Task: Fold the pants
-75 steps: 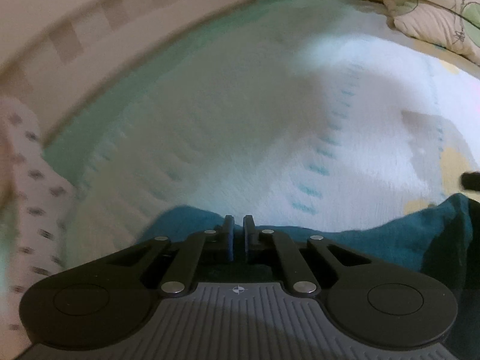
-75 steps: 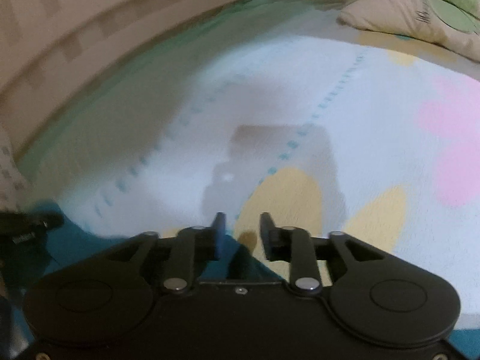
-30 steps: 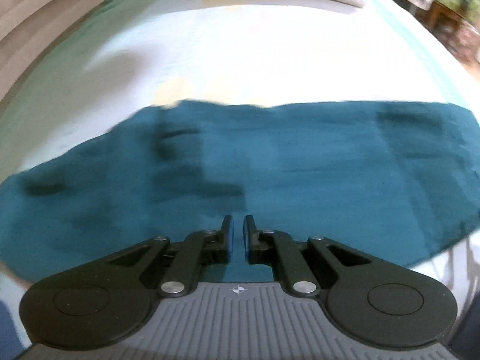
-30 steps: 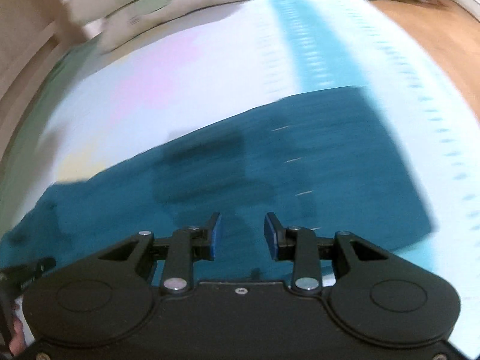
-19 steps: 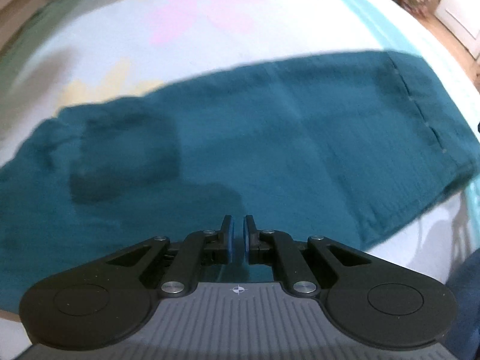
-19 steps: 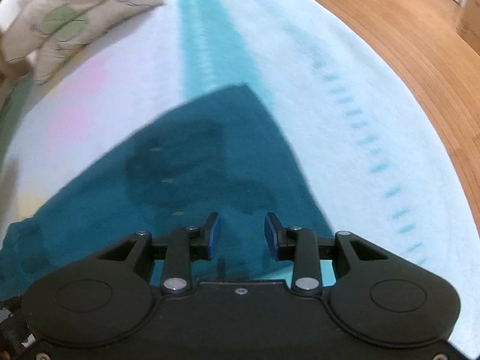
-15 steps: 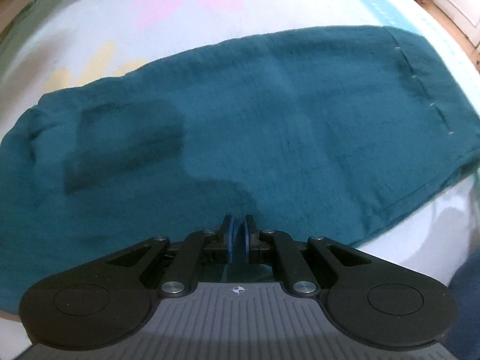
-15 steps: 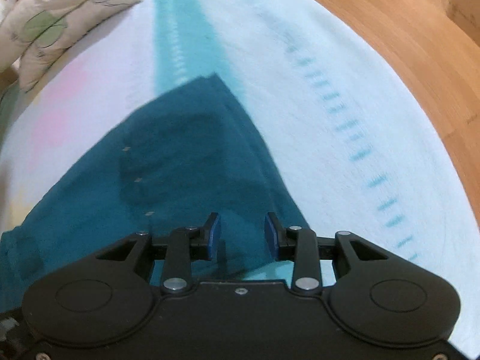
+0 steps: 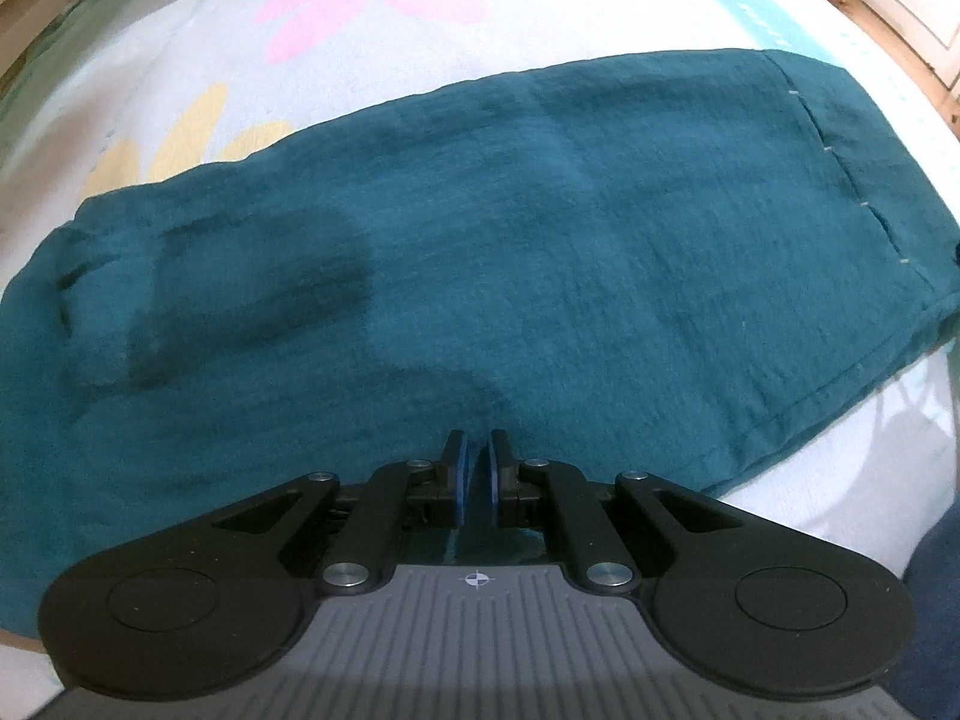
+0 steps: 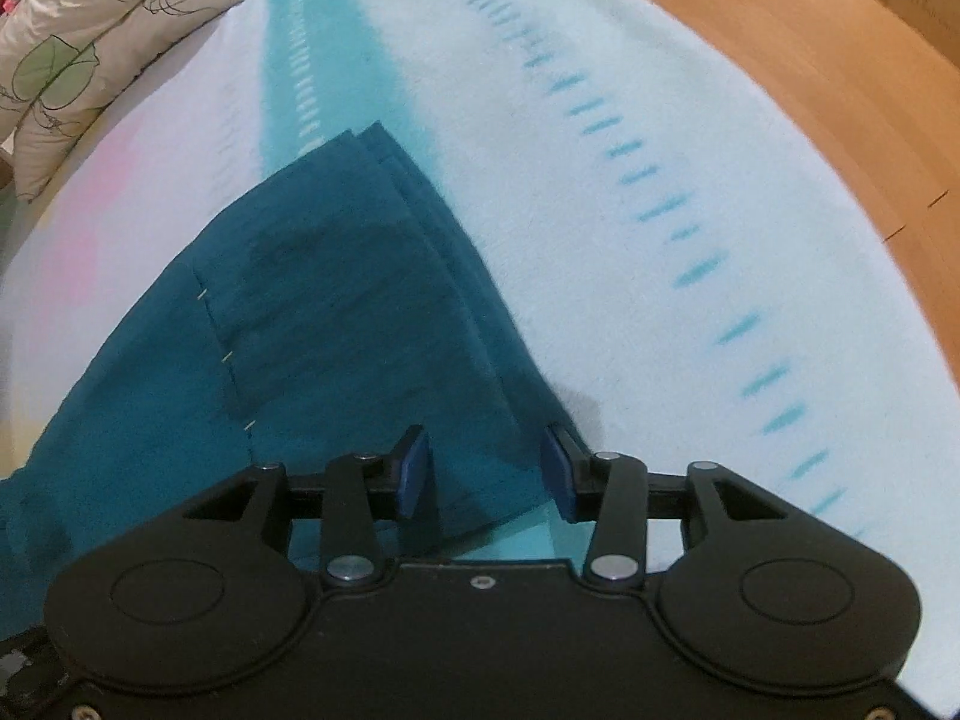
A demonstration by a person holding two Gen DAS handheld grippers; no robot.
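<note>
Teal pants lie flat and folded lengthwise across a pale flowered blanket, hem stitching at the right end. My left gripper sits low at the pants' near edge, its blue pads closed with only a thin sliver of teal cloth between them. In the right wrist view the pants end in a layered edge. My right gripper straddles the near corner of that end. Its jaws are opening, cloth lies between them, and the pads stand clear of it.
Patterned pillows lie at the far left of the bed. The bed's edge curves along the right, with wooden floor beyond it. A person's dark blue clothing shows at the lower right of the left wrist view.
Both views swung from bare blanket to the pants spread flat, and both grippers came down to the near edge. The right jaws have widened; the left stayed closed.
</note>
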